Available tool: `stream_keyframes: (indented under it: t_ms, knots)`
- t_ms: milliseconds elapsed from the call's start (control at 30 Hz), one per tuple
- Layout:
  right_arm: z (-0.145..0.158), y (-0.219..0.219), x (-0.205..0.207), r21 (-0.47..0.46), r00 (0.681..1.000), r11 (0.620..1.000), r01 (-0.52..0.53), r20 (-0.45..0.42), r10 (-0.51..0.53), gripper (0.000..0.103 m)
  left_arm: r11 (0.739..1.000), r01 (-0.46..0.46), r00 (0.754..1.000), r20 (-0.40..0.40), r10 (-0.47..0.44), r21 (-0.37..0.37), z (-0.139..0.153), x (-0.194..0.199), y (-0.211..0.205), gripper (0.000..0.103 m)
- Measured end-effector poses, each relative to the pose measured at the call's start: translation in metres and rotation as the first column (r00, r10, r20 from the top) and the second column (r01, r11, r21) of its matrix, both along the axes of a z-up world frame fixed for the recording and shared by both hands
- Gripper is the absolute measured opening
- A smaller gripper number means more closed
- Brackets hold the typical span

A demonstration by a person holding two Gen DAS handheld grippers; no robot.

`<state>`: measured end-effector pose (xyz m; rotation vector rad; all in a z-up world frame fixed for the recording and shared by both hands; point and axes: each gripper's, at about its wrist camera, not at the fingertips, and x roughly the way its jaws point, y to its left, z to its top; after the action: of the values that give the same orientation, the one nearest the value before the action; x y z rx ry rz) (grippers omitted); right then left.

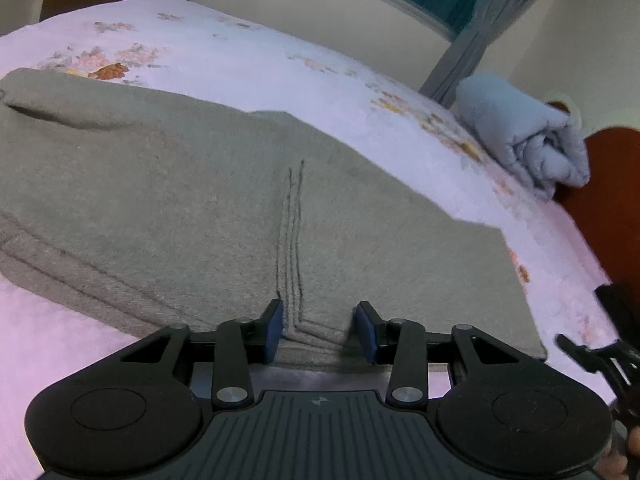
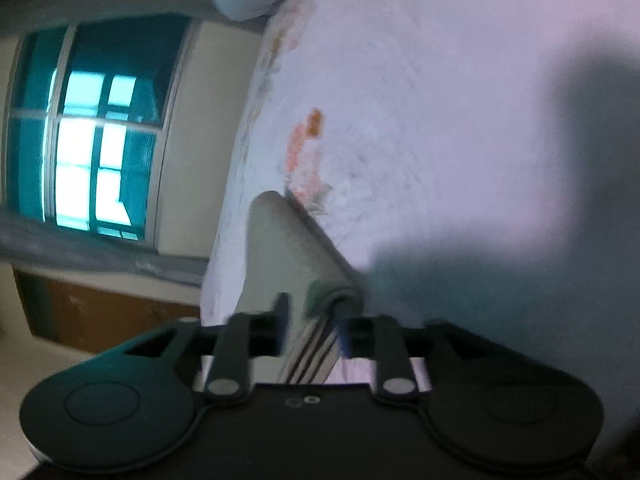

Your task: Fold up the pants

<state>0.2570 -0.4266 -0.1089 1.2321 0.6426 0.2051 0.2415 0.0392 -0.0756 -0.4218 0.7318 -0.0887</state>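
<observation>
Though blurred, right gripper [image 2: 312, 332] fingers clamp pants [image 1: 200, 200] | left gripper [image 1: 319, 330] fingers apart

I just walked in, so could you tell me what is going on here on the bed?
A person is folding grey pants on a floral bedsheet with two handheld tools. The left claw straddles the hem at the centre seam, pads not pressing. The right claw has cloth bunched between its pads. A rolled blue blanket lies farther back.
</observation>
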Motion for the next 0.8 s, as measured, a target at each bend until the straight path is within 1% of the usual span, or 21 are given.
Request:
stream_keyframes:
  t_ms: [67,100,133,167,200,267,300,333,367,400,433,467,500,533,567,633,667,700,733,767,800]
  knots:
    - [0.025,-0.003,-0.008,-0.109,0.998,0.994,-0.020,0.061,0.027,0.060,0.996,-0.039,0.999,0.040,0.036,0.076,0.015,-0.011,0.000,0.044]
    - [0.037,-0.004,-0.008,-0.157,0.993,0.987,-0.027,0.109,0.044,0.067,0.994,-0.046,0.997,0.072,0.039,0.098,0.022,-0.015,0.000,0.044]
    - [0.048,-0.004,-0.004,-0.199,0.987,0.979,-0.033,0.147,0.063,0.070,0.993,-0.047,0.994,0.103,0.036,0.108,0.031,-0.016,-0.002,0.044]
    - [0.057,-0.002,0.006,-0.235,0.980,0.971,-0.047,0.175,0.090,0.070,0.993,-0.044,0.991,0.134,0.029,0.106,0.039,-0.015,-0.006,0.044]
    - [0.064,0.001,0.021,-0.261,0.973,0.963,-0.071,0.193,0.124,0.069,0.995,-0.023,0.987,0.162,0.008,0.093,0.047,-0.012,-0.013,0.044]
    - [0.073,0.013,0.055,-0.325,0.962,0.938,-0.120,0.195,0.190,0.062,0.997,0.040,0.982,0.181,-0.051,0.059,0.052,-0.001,-0.029,0.046]
    - [0.075,0.020,0.073,-0.360,0.958,0.921,-0.152,0.174,0.226,0.058,0.997,0.062,0.983,0.168,-0.069,0.048,0.050,0.005,-0.036,0.047]
    - [0.077,0.029,0.093,-0.406,0.954,0.895,-0.186,0.145,0.264,0.049,0.996,0.075,0.986,0.144,-0.082,0.050,0.043,0.012,-0.043,0.047]
    - [0.077,0.036,0.107,-0.432,0.946,0.875,-0.219,0.126,0.299,0.043,0.996,0.074,0.990,0.117,-0.080,0.049,0.035,0.017,-0.047,0.047]
    - [0.078,0.047,0.125,-0.477,0.934,0.840,-0.259,0.099,0.343,0.040,0.997,0.071,0.993,0.089,-0.074,0.039,0.026,0.021,-0.047,0.047]
    - [0.077,0.053,0.132,-0.521,0.925,0.808,-0.276,0.084,0.370,0.034,0.998,0.059,0.997,0.045,-0.060,0.033,0.013,0.024,-0.045,0.047]
    - [0.077,0.061,0.140,-0.576,0.914,0.764,-0.291,0.068,0.400,0.028,0.998,0.060,0.998,0.027,-0.060,0.012,0.000,0.024,-0.042,0.047]
    - [0.071,0.068,0.151,-0.636,0.910,0.706,-0.311,0.016,0.414,0.027,0.998,0.064,0.997,0.051,-0.064,-0.007,-0.010,0.020,-0.036,0.042]
    - [0.061,0.070,0.159,-0.655,0.914,0.675,-0.339,-0.060,0.401,0.010,0.998,0.067,0.995,0.070,-0.066,-0.012,-0.015,0.017,-0.032,0.037]
    - [0.049,0.068,0.164,-0.650,0.916,0.669,-0.360,-0.111,0.385,0.000,0.998,0.059,0.996,0.070,-0.057,-0.023,-0.016,0.016,-0.027,0.031]
    - [0.042,0.055,0.166,-0.604,0.922,0.712,-0.359,-0.112,0.370,0.000,0.997,0.039,0.998,0.052,-0.035,-0.072,-0.007,0.015,-0.017,0.031]
    - [0.046,0.052,0.163,-0.596,0.923,0.721,-0.353,-0.100,0.371,0.000,0.999,0.031,0.997,0.073,-0.027,-0.044,0.001,0.013,-0.020,0.033]
    - [0.055,0.051,0.155,-0.621,0.928,0.716,-0.318,-0.050,0.369,0.004,0.999,0.020,0.994,0.104,-0.022,0.025,0.006,0.009,-0.026,0.041]
    - [0.064,0.052,0.145,-0.652,0.928,0.706,-0.276,0.012,0.373,0.018,0.997,0.020,0.991,0.127,-0.030,0.080,0.009,0.007,-0.030,0.050]
    - [0.069,0.055,0.141,-0.662,0.923,0.704,-0.257,0.046,0.382,0.018,0.996,0.031,0.992,0.116,-0.040,0.081,0.005,0.010,-0.032,0.066]
    - [0.068,0.057,0.140,-0.665,0.917,0.699,-0.264,0.052,0.396,0.017,0.997,0.045,0.994,0.094,-0.051,0.064,-0.003,0.015,-0.032,0.071]
